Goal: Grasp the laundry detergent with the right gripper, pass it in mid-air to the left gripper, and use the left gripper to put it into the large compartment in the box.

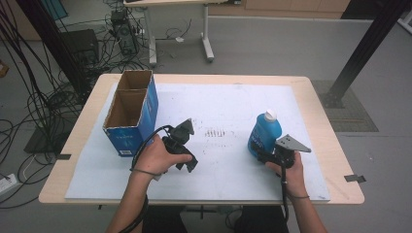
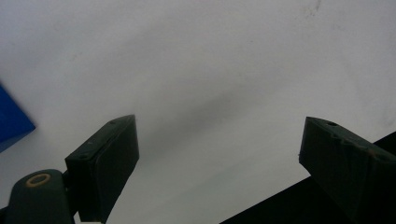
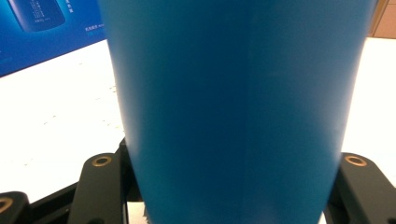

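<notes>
A blue bottle [image 1: 265,131] with a white cap stands on the white sheet [image 1: 223,107] at the right. My right gripper [image 1: 260,154] is shut on its lower body from the near side. In the right gripper view the bottle [image 3: 233,107] sits between the two jaws and hides their tips. My left gripper [image 1: 188,162] is held low over the sheet near the middle left. Its jaws [image 2: 219,140] stand wide apart, open, with bare white sheet [image 2: 210,70] between them.
A tall blue cardboard box [image 1: 131,114] with an open top and two compartments stands at the left of the sheet, close to my left hand. It also shows as a blue corner [image 2: 11,123] and a printed side [image 3: 42,28]. Cables and desk legs lie beyond the table.
</notes>
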`<state>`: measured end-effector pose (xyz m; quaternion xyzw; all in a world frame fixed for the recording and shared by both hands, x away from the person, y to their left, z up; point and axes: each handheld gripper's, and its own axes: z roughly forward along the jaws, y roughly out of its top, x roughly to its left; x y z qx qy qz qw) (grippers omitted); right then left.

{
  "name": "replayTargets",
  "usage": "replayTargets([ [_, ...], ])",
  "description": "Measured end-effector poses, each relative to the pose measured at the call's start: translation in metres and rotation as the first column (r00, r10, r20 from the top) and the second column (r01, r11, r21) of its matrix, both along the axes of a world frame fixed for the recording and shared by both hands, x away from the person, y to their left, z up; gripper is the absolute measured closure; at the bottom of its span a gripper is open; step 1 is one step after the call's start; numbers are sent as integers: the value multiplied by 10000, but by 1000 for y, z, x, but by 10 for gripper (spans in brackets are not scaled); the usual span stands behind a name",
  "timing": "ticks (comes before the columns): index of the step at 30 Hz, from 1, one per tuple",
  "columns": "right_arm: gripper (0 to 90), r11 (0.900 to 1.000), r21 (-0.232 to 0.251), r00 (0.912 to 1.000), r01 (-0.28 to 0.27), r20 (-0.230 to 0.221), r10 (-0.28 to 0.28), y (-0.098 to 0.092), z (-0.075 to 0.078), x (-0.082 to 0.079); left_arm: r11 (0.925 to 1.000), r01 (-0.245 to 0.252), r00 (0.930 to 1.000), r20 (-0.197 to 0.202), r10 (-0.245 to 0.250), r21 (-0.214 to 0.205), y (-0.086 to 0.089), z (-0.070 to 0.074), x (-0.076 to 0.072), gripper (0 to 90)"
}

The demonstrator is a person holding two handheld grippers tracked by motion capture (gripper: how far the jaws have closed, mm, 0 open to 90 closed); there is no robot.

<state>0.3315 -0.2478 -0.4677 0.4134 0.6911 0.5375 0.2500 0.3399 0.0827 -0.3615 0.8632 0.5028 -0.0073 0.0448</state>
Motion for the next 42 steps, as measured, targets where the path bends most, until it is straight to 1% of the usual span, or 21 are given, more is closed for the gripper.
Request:
replayTargets([
  [25,390,10000,-40,9999,-63,78,64,0,0,0,10000,-76,10000,36,76,-63,-1,4,-1,124],
  [30,390,9999,-53,9999,-87,78,87,-1,0,0,9999,-74,9999,111,75,-91,-2,7,1,124],
  [42,392,9998,-124,9998,-172,58,173,-1,1,1,9999,-74,9998,157,76,-102,-3,9,4,124],
])
